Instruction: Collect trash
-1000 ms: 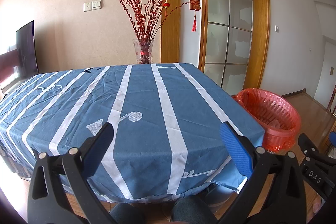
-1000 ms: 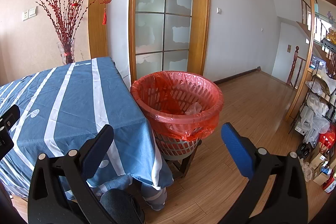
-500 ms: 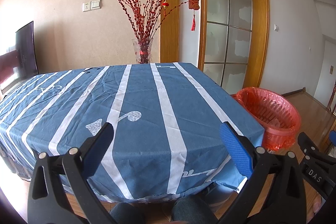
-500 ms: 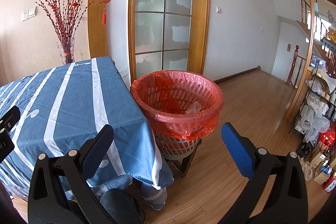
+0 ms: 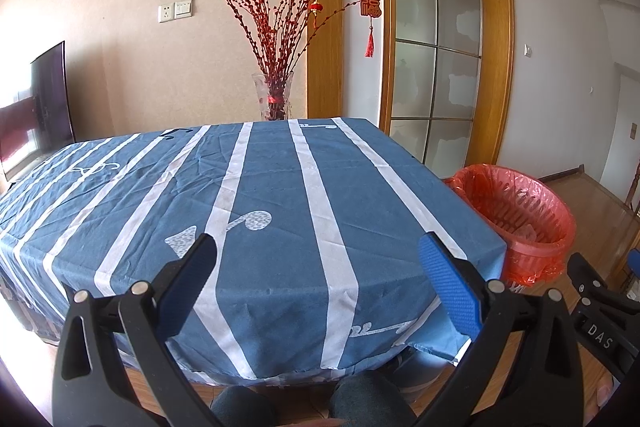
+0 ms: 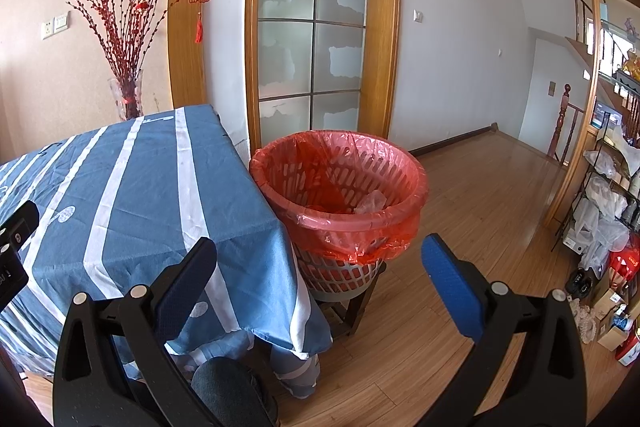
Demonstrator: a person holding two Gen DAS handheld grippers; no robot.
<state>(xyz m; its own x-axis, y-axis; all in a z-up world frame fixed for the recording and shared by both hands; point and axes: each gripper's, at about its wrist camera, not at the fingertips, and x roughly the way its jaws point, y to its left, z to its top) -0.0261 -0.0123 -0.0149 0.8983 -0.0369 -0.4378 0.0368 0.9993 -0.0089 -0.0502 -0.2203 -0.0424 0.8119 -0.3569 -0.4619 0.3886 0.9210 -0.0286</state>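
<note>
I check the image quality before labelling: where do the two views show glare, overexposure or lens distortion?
Left wrist view: strong overexposure at the lower left edge, beside the tablecloth; the door frame bows from the fisheye lens. Right wrist view: even daylight, mild shine on the wooden floor, sharp trash basket, dark corners.

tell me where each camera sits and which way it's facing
Left wrist: on the left gripper, open, facing across the blue striped tablecloth toward the vase; the person's knees show below.
Right wrist: on the right gripper, open, facing the red-lined trash basket beside the table; one knee shows.
Shared: tablecloth, basket, vase, glass door.
</note>
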